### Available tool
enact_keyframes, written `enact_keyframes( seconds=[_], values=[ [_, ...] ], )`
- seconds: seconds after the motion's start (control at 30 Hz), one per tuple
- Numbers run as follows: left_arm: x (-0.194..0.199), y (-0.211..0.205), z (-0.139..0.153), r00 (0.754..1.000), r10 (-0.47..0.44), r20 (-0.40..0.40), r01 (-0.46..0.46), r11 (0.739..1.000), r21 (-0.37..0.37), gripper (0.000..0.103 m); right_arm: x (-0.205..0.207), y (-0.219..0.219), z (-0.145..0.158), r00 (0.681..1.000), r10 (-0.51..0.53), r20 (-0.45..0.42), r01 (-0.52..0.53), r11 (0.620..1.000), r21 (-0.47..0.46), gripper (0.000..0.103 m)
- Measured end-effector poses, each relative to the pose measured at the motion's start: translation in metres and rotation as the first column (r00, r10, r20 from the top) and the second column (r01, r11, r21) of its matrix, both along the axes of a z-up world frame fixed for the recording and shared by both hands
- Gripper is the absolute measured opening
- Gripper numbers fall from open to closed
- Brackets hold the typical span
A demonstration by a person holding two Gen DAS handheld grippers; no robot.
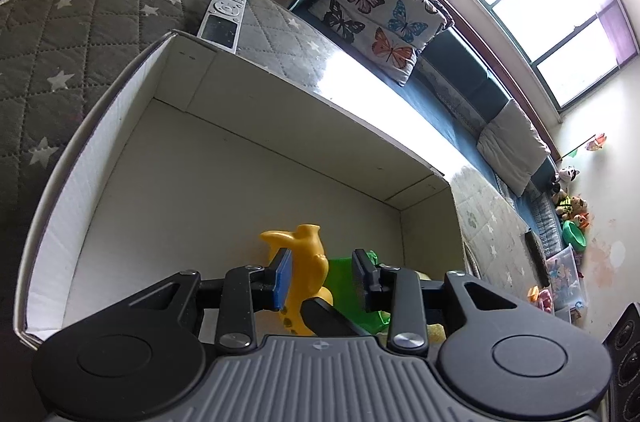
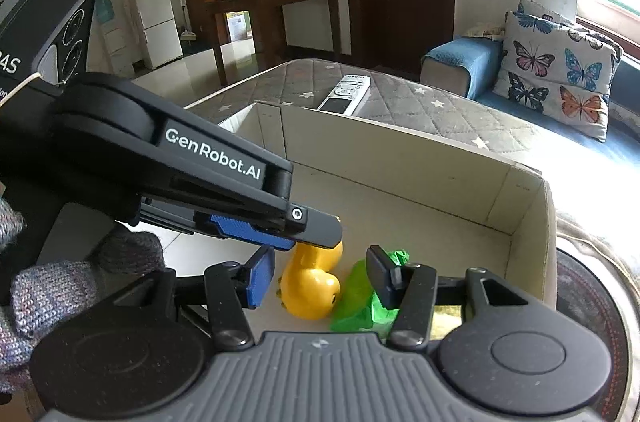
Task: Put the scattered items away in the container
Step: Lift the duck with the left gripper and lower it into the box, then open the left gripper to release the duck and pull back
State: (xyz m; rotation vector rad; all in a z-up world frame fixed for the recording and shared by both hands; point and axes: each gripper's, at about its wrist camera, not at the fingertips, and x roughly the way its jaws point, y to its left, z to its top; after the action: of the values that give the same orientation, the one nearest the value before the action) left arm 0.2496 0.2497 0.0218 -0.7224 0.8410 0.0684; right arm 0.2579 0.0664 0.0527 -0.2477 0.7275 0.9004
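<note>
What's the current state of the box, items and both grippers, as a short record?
box: white cardboard, open top, on quilted cover
in box: yellow toy, green item, side by side
outside box: remote, beyond far wall
left gripper: open, over yellow toy
right gripper: open, above both items, holding nothing

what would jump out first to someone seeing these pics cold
Most striking is the bright yellow toy lying beside a crumpled green item on the floor of the big white cardboard box, right where both tongs reach in. Behind the box, a silver remote lies on the grey star-quilted mattress. Past that, a butterfly-print pillow leans on the blue sofa.
</note>
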Motion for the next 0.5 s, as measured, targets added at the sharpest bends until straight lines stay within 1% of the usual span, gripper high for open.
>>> enact_keyframes(
  seconds=[0.2, 0.5],
  values=[
    [-0.010, -0.003, 0.011, 1.000, 0.005, 0.020, -0.005, 1.000, 0.009, 0.036, -0.006, -0.011, 0.010, 1.000, -0.016, 0.021, 0.016, 1.000, 0.008, 0.052],
    [-0.039, -0.027, 0.032, 0.998, -0.028, 0.064, 0.025, 0.999, 0.047, 0.036, -0.035, -0.045, 0.021, 0.998, -0.021, 0.055, 0.021, 1.000, 0.009, 0.052]
  ],
)
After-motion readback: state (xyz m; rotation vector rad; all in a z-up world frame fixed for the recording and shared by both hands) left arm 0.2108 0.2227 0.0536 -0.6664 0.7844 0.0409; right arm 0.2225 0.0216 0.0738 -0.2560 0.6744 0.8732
